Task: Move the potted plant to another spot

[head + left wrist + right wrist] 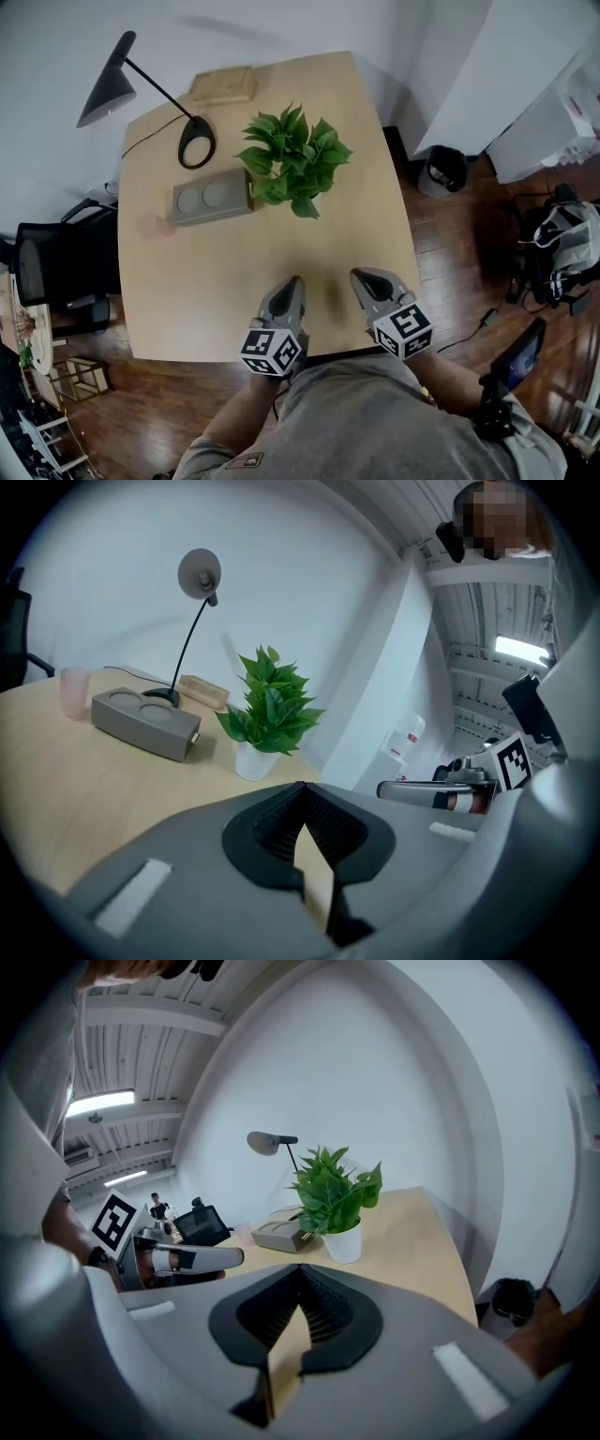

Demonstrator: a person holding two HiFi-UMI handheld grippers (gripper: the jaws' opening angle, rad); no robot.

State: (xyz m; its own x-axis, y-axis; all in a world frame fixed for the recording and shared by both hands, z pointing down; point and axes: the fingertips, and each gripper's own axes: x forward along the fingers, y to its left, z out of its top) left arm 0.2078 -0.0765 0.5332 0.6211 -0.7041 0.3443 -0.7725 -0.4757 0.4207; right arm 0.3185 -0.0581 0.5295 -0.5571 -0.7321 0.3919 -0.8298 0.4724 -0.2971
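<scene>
While held side by side just above the near edge of the table (187,309), both shut: left gripper (294,285) with jaws pressed together and nothing between them; right gripper (364,279) likewise closed and empty. Tips pointing away from the body across the tabletop, tilted a little downward, a narrow gap between the two, neither touching anything. Beyond the tips, a bare stretch of light wood. Then the plant (295,161), well ahead of both grippers, past the table's middle and toward its right side: bushy green leaves in a small white pot (342,1241), upright, standing on the tabletop. Just left of the pot, a grey box (212,198) with two round hollows in its top, close beside the leaves but apart from the pot. Left of the box, near the table's left edge, a pale pink cup (73,692). Behind the box, a black lamp (108,84), round base on the table, thin stem slanting up to a cone shade out past the far left corner. At the far edge, a flat wooden block (225,84). Off the table: a black chair (45,267) to the left, a dark bin (444,171) by the white wall (459,66) to the right, dark wooden floor (450,281) all around.
</scene>
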